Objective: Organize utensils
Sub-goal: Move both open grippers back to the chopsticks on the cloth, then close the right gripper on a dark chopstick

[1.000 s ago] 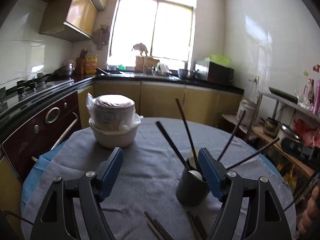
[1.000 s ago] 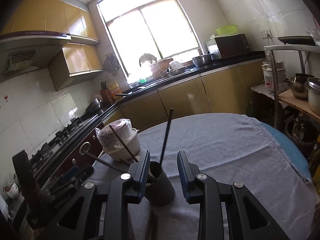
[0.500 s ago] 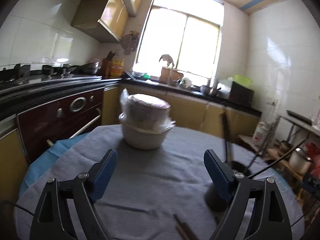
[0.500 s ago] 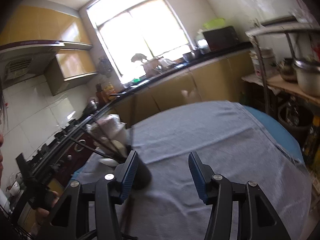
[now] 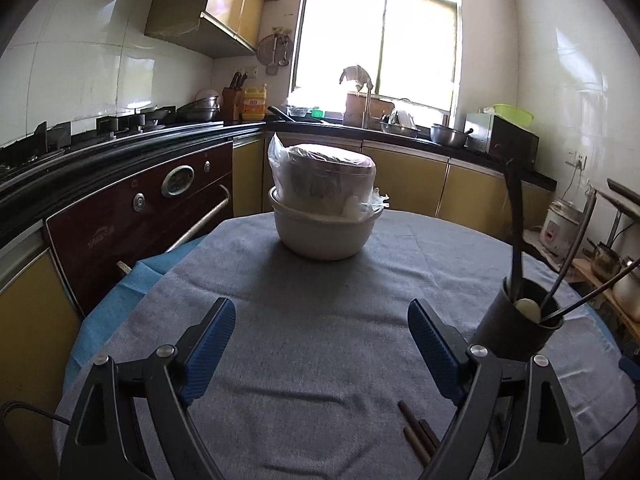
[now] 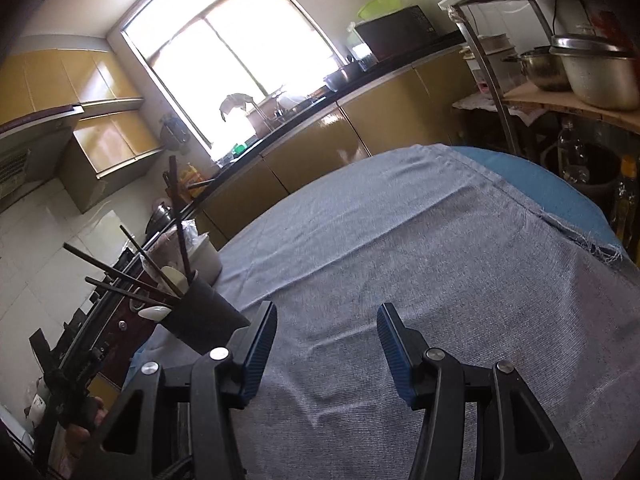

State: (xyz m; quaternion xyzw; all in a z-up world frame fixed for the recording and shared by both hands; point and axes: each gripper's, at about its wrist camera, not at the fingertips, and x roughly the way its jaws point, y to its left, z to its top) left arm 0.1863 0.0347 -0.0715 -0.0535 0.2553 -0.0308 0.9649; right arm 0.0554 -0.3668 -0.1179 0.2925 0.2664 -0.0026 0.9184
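Note:
A dark utensil cup (image 5: pixel 520 322) stands on the grey-clothed round table, holding several dark chopsticks (image 5: pixel 516 224) and a white spoon (image 5: pixel 527 307). It also shows in the right wrist view (image 6: pixel 204 322), left of the fingers. A few loose brown chopsticks (image 5: pixel 416 432) lie on the cloth near my left gripper's right finger. My left gripper (image 5: pixel 322 344) is open and empty, with the cup to its right. My right gripper (image 6: pixel 326 340) is open and empty above bare cloth.
A white bowl with a plastic-wrapped container (image 5: pixel 326 204) stands at the table's far side. The grey cloth (image 6: pixel 420 248) covers a blue table edge (image 6: pixel 532 184). An oven and counter (image 5: pixel 132 200) are left, a shelf with pots (image 6: pixel 580 76) right.
Both grippers drew back and swung away from the cup. The right gripper opened, leaving a chopstick in the cup. The cup now sits at the right of the left view.

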